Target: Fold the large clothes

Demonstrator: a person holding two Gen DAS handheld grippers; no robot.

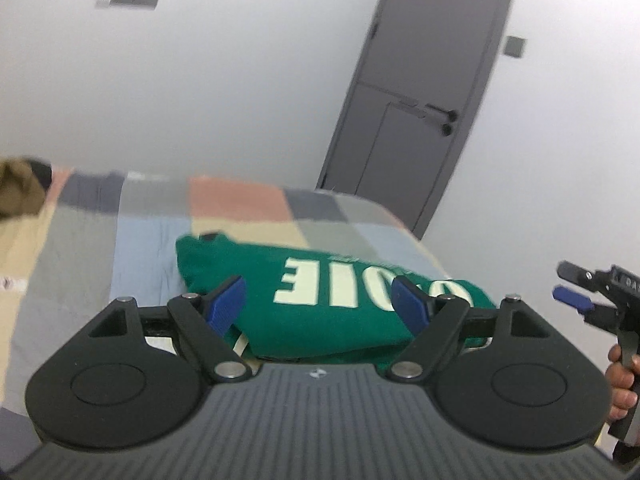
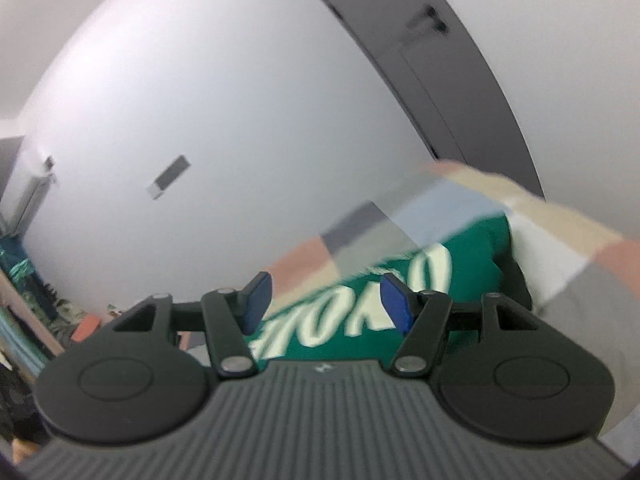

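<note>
A green sweatshirt [image 1: 320, 280] with large pale letters lies folded into a compact block on the patchwork bedspread [image 1: 152, 240]. My left gripper [image 1: 320, 304] hovers above and in front of it, blue pads [image 1: 226, 302] wide apart, nothing between them. In the left wrist view my right gripper [image 1: 570, 286] shows at the right edge, held by a hand [image 1: 622, 380]. In the tilted, blurred right wrist view the sweatshirt [image 2: 360, 312] lies beyond my right gripper [image 2: 326, 304], whose blue pads [image 2: 394, 306] stand apart and empty.
A grey door [image 1: 420, 100] with a handle stands behind the bed's far corner, against a white wall. A brown bundle [image 1: 18, 188] sits at the bed's far left. Shelves and clutter [image 2: 24, 280] line the left edge of the right wrist view.
</note>
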